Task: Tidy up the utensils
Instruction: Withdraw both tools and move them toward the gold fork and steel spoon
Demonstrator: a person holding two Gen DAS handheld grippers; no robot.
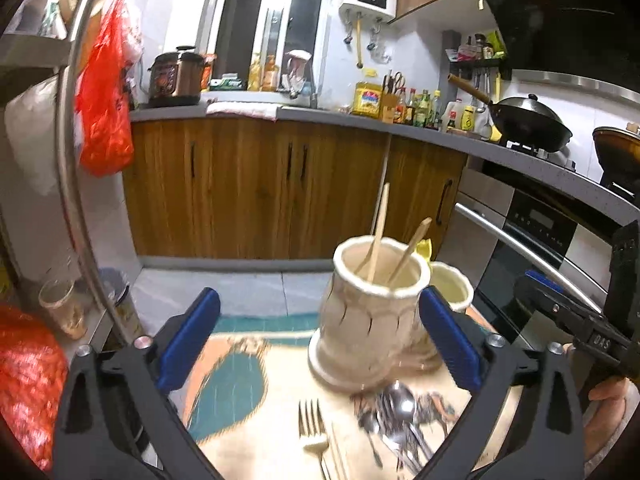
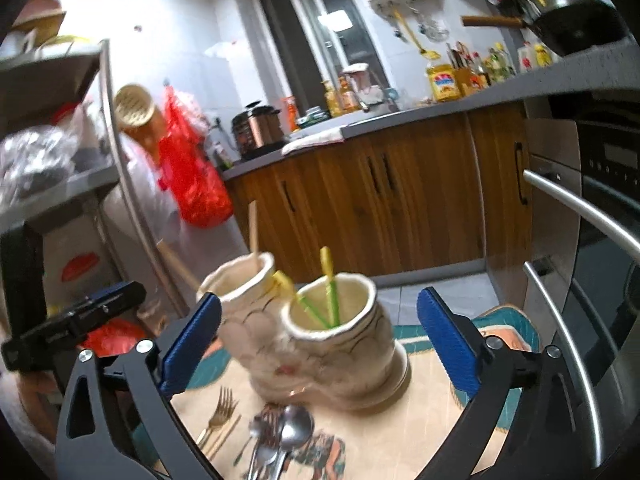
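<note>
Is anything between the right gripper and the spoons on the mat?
Nothing visible. The spoons lie bare on the mat in front of the open right gripper, with the holders standing behind them.

We saw a patterned cloth (image 2: 432, 412) covering the table, with a double ceramic holder (image 2: 320, 344), spoons (image 2: 288, 436) and a gold fork (image 2: 220, 412) lying on it.

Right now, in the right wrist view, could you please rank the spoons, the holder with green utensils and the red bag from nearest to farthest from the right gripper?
1. Spoons: on the mat, low between the right gripper's fingers.
2. Holder with green utensils: just ahead, centre.
3. Red bag: hanging far back, left.
</note>
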